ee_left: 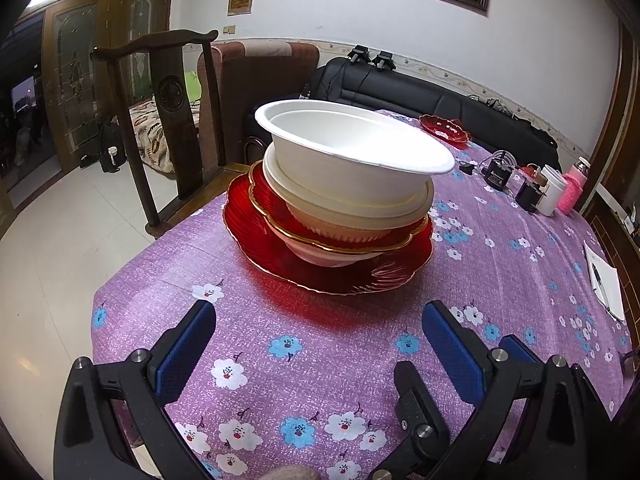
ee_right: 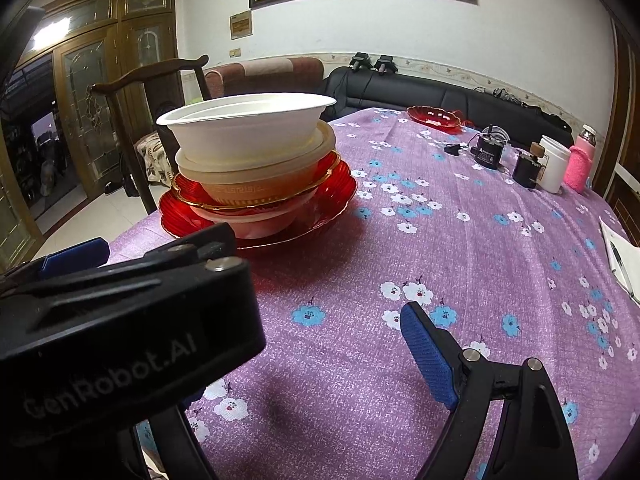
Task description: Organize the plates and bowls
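Stacked bowls beyond wide-open, empty left tool.

The tablecloth is purple, printed with white and blue flowers. On it a clear red plate with a gold rim carries a white bowl, a smaller red plate edged in gold, a cream bowl with a gold key pattern, and a plain white bowl on top. Farther off lies another red dish. Both grippers are black with blue pads.
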`<state>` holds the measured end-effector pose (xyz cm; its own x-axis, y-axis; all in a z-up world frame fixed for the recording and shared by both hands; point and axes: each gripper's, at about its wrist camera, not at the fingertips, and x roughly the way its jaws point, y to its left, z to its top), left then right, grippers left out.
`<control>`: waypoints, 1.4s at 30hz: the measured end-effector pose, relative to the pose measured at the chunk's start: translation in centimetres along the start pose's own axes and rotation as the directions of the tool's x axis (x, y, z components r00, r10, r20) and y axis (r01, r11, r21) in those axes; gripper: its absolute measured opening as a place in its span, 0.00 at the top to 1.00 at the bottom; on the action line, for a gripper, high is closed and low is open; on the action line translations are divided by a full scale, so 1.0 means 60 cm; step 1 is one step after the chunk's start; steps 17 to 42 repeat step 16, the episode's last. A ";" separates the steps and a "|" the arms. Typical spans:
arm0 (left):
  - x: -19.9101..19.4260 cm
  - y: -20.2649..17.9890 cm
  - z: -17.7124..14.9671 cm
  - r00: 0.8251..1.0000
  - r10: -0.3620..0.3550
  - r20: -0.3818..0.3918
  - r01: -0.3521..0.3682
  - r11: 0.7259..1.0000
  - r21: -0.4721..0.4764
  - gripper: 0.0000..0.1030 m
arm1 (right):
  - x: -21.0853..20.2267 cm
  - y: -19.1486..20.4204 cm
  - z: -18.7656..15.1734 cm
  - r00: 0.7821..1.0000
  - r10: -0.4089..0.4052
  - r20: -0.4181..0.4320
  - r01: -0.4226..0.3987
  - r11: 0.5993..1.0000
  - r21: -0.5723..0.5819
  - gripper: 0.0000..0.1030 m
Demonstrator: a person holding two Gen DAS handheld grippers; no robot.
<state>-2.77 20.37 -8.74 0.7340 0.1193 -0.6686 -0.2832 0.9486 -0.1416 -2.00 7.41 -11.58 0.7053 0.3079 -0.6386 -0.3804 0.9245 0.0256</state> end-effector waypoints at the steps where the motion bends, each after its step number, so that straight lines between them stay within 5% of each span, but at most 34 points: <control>1: -0.001 0.001 0.001 1.000 -0.005 0.000 0.005 1.000 -0.001 0.00 | 0.001 0.001 0.000 1.000 -0.001 0.000 0.001 1.000 -0.002 0.14; 10: -0.012 0.024 0.034 0.998 -0.031 0.052 0.033 0.999 -0.040 0.00 | -0.007 0.010 0.021 1.000 0.000 0.027 0.001 1.000 -0.030 0.14; 16: -0.028 0.013 0.049 0.995 0.030 0.097 -0.027 0.999 -0.034 0.00 | -0.027 -0.007 0.044 0.997 0.027 0.069 -0.026 1.000 -0.007 0.14; 42: -0.028 0.013 0.049 0.995 0.030 0.097 -0.027 0.999 -0.034 0.00 | -0.027 -0.007 0.044 0.997 0.027 0.069 -0.026 1.000 -0.007 0.14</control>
